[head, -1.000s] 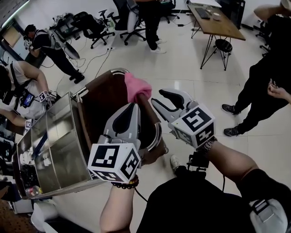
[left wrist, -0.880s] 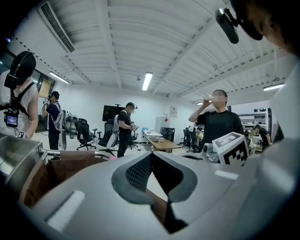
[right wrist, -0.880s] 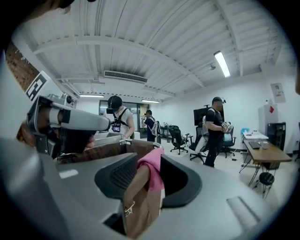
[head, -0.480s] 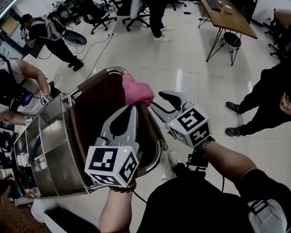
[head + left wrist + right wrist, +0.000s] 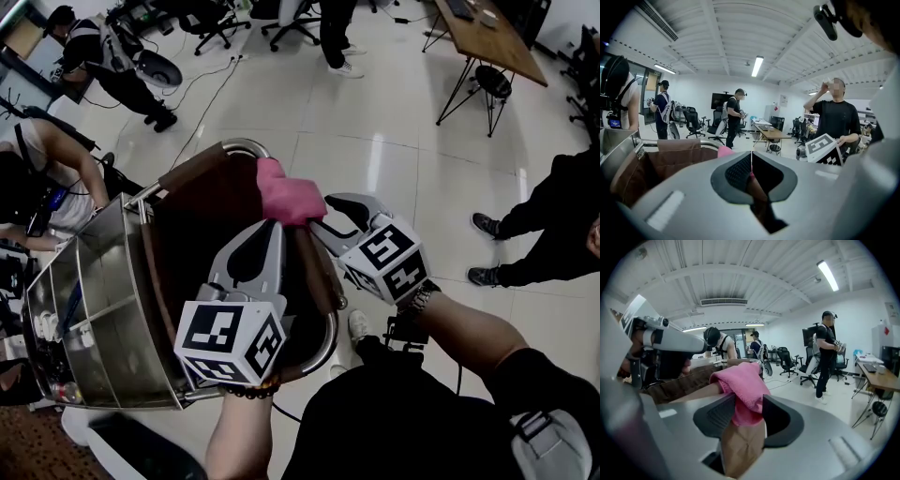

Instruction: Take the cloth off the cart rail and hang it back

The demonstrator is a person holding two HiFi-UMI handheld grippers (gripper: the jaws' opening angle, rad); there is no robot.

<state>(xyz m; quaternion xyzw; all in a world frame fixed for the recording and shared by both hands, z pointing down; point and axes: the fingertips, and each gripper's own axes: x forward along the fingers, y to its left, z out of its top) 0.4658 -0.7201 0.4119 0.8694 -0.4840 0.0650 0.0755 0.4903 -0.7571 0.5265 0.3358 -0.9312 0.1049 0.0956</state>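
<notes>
A pink cloth hangs draped over the brown-wrapped cart rail. My right gripper reaches in from the right, and its jaws are opening. In the right gripper view the cloth lies between the spread jaws of the right gripper, on top of the rail. My left gripper hovers over the rail just below the cloth, with its fingers together. In the left gripper view the left gripper shows its tips meeting in a thin seam, and the cloth peeks up behind them.
The cart has a steel basin at the left and a dark brown bag inside the rail loop. A person crouches beside the cart's left. Another person stands at the right. A desk and office chairs stand at the far end.
My right gripper's jaws have spread wider around the cloth and slid in closer to the rail. The cloth stays draped on the rail. My left gripper holds its place.
</notes>
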